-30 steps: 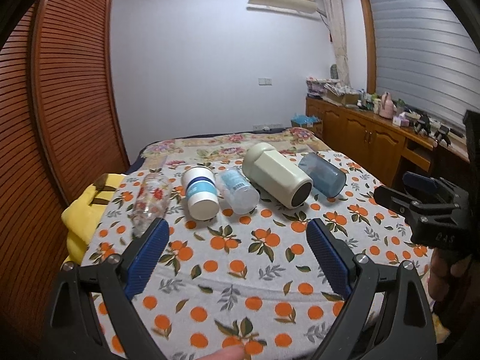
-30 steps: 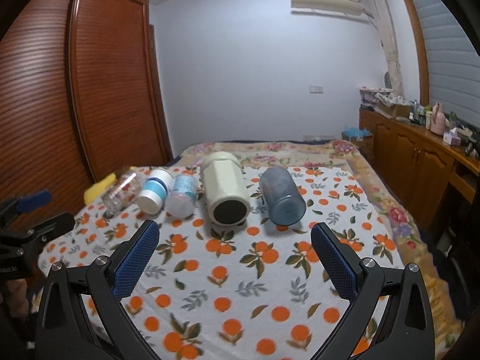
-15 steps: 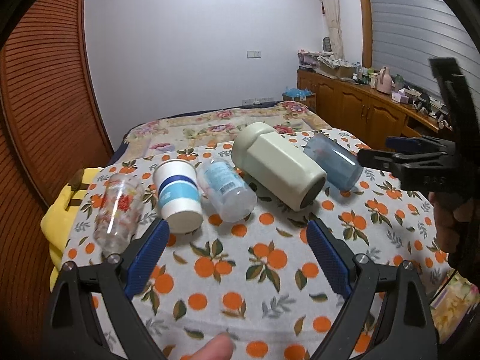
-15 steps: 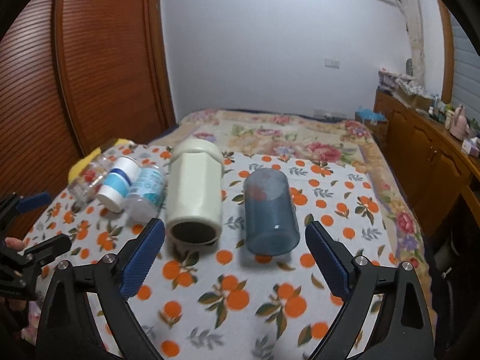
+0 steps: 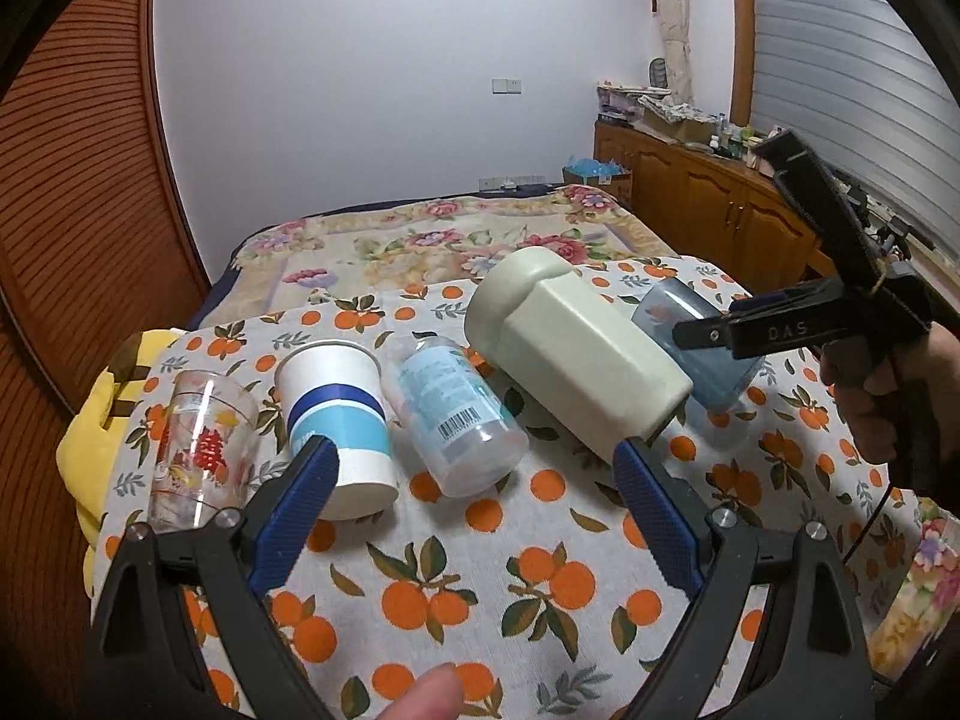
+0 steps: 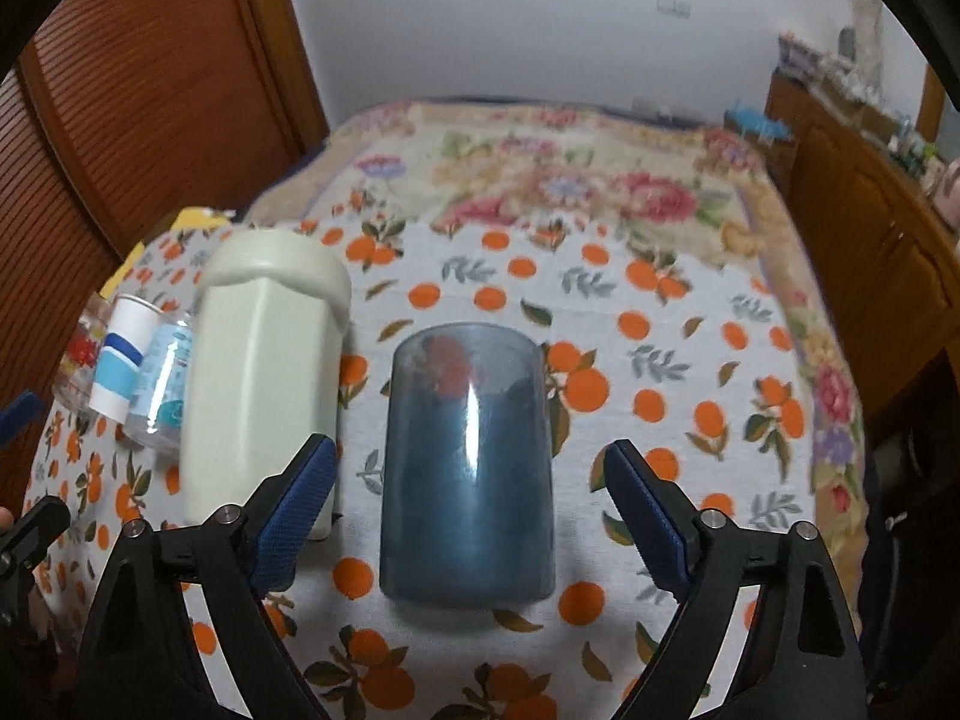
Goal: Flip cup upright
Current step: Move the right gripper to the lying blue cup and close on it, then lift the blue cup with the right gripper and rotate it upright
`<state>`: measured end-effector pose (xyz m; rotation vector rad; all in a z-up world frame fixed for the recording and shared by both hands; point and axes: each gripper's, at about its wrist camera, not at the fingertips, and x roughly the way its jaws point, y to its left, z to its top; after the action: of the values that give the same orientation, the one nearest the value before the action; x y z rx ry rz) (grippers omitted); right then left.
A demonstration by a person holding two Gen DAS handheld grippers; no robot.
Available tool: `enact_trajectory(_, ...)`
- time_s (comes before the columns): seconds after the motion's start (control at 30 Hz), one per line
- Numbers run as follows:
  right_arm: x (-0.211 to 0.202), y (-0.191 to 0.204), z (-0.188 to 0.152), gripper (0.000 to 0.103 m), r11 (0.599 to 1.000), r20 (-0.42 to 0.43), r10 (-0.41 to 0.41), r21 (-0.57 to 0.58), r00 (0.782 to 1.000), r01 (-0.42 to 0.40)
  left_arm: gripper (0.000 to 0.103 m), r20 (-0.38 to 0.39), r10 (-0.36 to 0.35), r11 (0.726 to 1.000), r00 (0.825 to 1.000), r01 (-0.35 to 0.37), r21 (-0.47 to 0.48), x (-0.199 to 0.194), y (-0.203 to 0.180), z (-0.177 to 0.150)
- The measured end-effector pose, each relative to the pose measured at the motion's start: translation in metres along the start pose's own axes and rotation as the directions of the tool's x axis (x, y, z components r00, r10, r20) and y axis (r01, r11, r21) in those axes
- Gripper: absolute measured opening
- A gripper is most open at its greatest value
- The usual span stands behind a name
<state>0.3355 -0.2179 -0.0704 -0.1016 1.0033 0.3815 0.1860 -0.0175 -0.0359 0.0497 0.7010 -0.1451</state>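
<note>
Right wrist view shows the right gripper (image 6: 468, 510) has closed in on the row of cups lying on the orange-print tablecloth (image 6: 672, 360), so the smoky blue tumbler (image 6: 468, 468) on its side now sits centred between its wide-open, empty jaws, which looks like the approach for a grasp. Alongside, the left gripper (image 5: 474, 516) has also come nearer, jaws spread wide and touching nothing, fronting the paper cup (image 5: 336, 420) and clear labelled cup (image 5: 456, 420).

Translucent blue cup (image 6: 468, 468), lying on its side, on orange-print cloth
</note>
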Motion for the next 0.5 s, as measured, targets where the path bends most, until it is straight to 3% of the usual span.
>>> enact_trajectory(0.33, 0.024, 0.007, 0.000, 0.082, 0.999, -0.123, -0.018, -0.049, 0.992, 0.012, 0.093, -0.008, 0.001, 1.000, 1.000, -0.001, -0.003, 0.006, 0.007, 0.002)
enact_trajectory(0.43, 0.026, 0.007, -0.003, 0.067, 0.998, -0.132, -0.022, -0.057, 0.991, 0.014, 0.093, -0.010, -0.001, 1.000, 1.000, 0.001, -0.007, 0.004, 0.008, 0.000)
enact_trajectory(0.5, 0.023, 0.007, -0.006, 0.067, 0.998, -0.126, -0.032, -0.066, 0.991, 0.024, 0.093, -0.010, -0.001, 1.000, 1.000, 0.001, -0.006, 0.001, 0.007, -0.002)
